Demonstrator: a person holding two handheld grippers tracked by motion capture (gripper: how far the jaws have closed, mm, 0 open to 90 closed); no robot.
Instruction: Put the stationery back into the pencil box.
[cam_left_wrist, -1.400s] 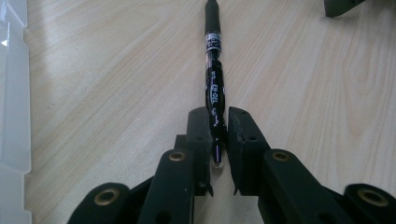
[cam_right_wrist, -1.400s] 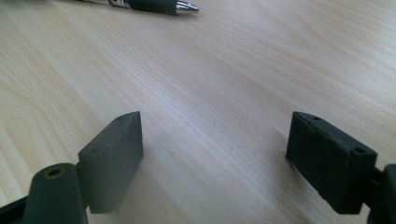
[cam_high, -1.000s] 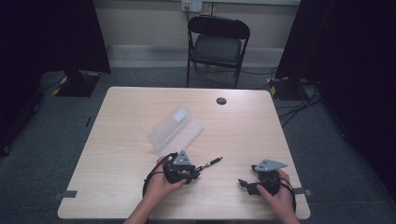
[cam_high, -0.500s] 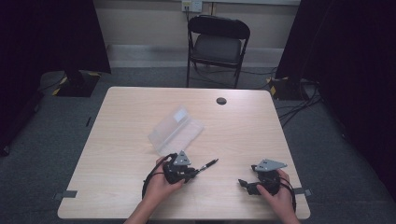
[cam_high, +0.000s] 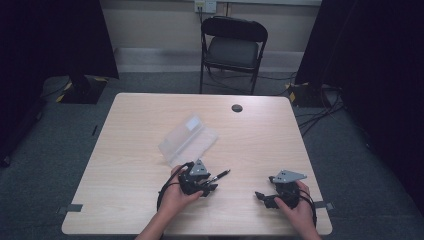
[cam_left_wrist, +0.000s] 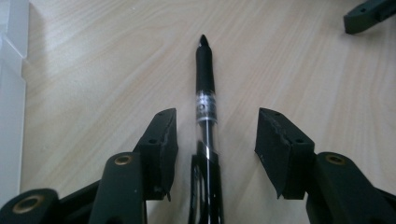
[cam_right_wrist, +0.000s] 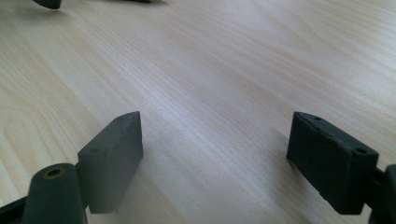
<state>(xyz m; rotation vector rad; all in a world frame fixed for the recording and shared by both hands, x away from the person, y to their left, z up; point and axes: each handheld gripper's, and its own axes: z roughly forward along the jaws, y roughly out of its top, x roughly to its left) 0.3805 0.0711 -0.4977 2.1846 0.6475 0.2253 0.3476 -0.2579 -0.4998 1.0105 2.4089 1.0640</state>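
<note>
L hand (cam_high: 176, 196) comes in from the bottom edge of the high view, forearm angled up and right, fingers wrapped round the body of the left tongs (cam_high: 212, 186). Those tongs point right and a bit away from the person, low over the table (cam_high: 125, 150). Their jaws have just been opening: in the left gripper view both pads stand apart w/ a gap each side of the pen (cam_left_wrist: 205, 112), which lies on the table between them, touching neither. Pen's tip points away from the tongs; in the high view it sticks out past the jaws toward the table's middle.

R hand (cam_high: 295, 205) sits near the table's front right corner, wrist at the bottom edge, holding the right tongs (cam_high: 260, 196), which point left toward the other hand. Jaws wide, nothing between them, just bare wood in the right gripper view.

Count: 2 hands, 2 tongs, 1 pen, 1 clear plastic case (cam_high: 189, 140) lying just beyond the L hand, 1 dark round cap (cam_high: 237, 108) near the far edge, 1 folding chair (cam_high: 234, 50) behind the table.

Hard to see: pen's rear end runs off the bottom of the left gripper view; case is cut off at that view's left edge; can't tell if anything's in the case. Both forearms are cropped at the frame's bottom.
</note>
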